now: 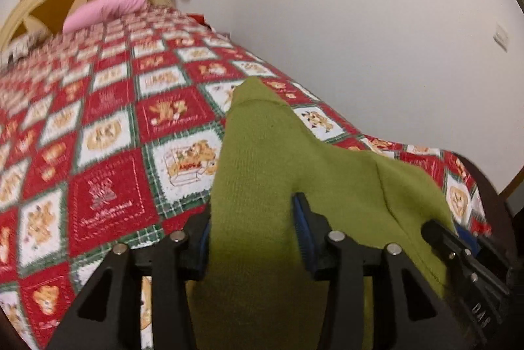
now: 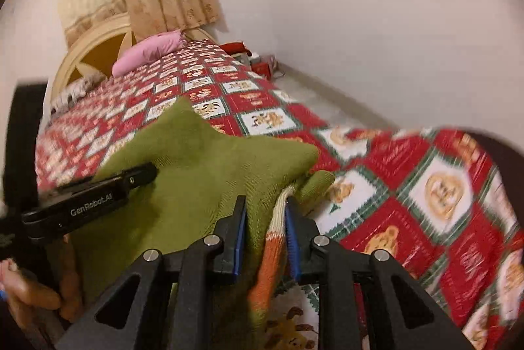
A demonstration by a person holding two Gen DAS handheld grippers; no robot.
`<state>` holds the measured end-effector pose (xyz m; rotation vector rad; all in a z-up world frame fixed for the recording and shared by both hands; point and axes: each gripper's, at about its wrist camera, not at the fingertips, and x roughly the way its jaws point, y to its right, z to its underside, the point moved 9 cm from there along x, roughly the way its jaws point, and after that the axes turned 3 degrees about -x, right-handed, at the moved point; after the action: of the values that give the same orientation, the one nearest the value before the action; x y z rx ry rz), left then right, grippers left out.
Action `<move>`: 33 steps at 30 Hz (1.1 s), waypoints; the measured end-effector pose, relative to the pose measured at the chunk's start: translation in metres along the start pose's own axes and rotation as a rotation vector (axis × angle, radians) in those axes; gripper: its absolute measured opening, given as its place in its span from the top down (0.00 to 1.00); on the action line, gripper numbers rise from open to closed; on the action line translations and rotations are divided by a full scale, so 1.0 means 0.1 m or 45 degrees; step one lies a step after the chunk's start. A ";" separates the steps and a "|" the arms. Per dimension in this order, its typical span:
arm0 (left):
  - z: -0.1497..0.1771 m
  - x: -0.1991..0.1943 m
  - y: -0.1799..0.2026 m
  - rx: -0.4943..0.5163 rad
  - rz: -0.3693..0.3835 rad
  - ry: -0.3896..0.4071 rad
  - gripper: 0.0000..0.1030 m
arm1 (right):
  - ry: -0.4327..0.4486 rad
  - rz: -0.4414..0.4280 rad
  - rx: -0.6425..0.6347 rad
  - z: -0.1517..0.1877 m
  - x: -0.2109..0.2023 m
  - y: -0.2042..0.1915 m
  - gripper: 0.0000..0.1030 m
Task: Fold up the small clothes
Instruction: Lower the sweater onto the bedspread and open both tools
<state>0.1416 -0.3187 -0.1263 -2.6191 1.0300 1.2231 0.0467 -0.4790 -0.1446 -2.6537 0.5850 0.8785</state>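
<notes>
A green knit garment (image 1: 262, 153) lies bunched over the near corner of the bed, between both grippers. In the left wrist view it runs between the fingers of my left gripper (image 1: 252, 209), whose jaws stand apart with blue pad faces showing beside the cloth. My right gripper (image 2: 266, 201) is shut on the garment's edge, where an orange and cream striped part (image 2: 268, 255) hangs down between its pads. The green body (image 2: 196, 160) spreads to the left, and one of the left gripper's fingers (image 2: 140, 175) rests on it. A right gripper finger (image 1: 439, 232) shows at the cloth's right side.
The bed carries a red, white and green patchwork quilt (image 1: 98, 153) (image 2: 409, 186). A pink pillow (image 2: 147, 52) lies by the cream headboard (image 2: 91, 45). A dark footboard (image 1: 491, 186) curves around the near corner. Red items (image 2: 262, 65) sit on the floor by the wall. A hand (image 2: 29, 294) grips the left handle.
</notes>
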 end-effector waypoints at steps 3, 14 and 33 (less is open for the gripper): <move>0.01 0.03 -0.04 -0.024 -0.017 -0.030 0.34 | -0.068 -0.019 0.040 0.07 0.11 0.06 0.78; 0.20 -0.42 -0.23 0.028 -0.078 -0.071 0.18 | 0.085 0.139 0.019 0.09 -0.47 0.15 0.71; 0.74 -0.65 -0.22 0.205 -0.219 -0.036 0.09 | -0.057 0.098 -0.278 0.79 -0.65 -0.48 0.67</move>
<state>0.0768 -0.2419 -0.1352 -2.5003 0.8397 1.0881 -0.0183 -0.3882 -0.1591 -2.8116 0.6161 1.0780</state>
